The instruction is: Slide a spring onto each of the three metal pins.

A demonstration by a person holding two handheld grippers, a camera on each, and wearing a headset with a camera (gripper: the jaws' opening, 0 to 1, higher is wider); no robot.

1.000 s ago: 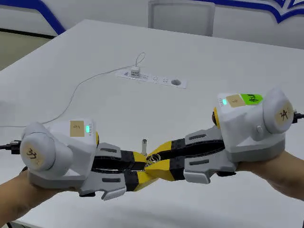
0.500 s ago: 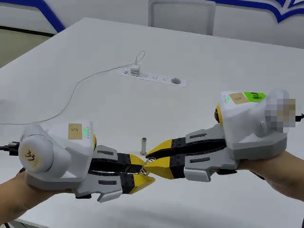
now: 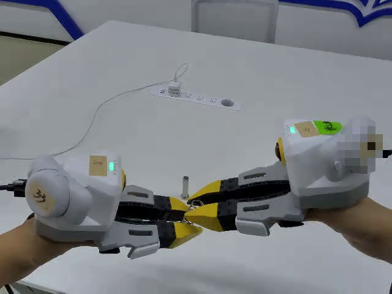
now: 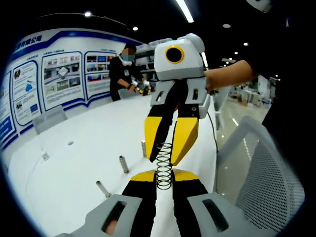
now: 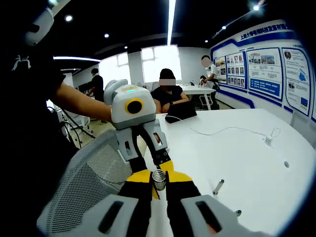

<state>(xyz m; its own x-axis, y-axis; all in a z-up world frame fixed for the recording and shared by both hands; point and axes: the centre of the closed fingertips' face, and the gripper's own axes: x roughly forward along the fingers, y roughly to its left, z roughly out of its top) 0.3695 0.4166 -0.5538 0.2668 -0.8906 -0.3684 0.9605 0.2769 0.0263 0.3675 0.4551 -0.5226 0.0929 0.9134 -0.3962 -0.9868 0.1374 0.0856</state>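
**Grippers ease apart with the spring still between them**

White tabletop (image 3: 263, 73) stretches out ahead, with a power strip (image 3: 196, 99) and its cable far back. Low in the head view, the left gripper (image 3: 188, 219) and right gripper (image 3: 191, 208) meet tip to tip. A second ago their yellow jaws overlapped and crossed; since then they have drawn back so that only the tips meet. My reading is that this is a hand-over or a re-grip, and that threading has not begun.

The spring (image 4: 164, 165) runs straight between the two tools. In the left gripper view its near end sits in that gripper's nearly closed jaws, and its far end sits between the right gripper's jaws. The right gripper view shows the coil end-on, pinched between that gripper's narrow jaws. Both appear clamped on it.

All three pins stand bare on the table: the far pin (image 4: 144, 148), the middle pin (image 4: 123, 164) and the near pin (image 4: 102, 188). In the head view one pin stands just beyond the jaw tips, close but clear of the spring, so no spring is on yet.
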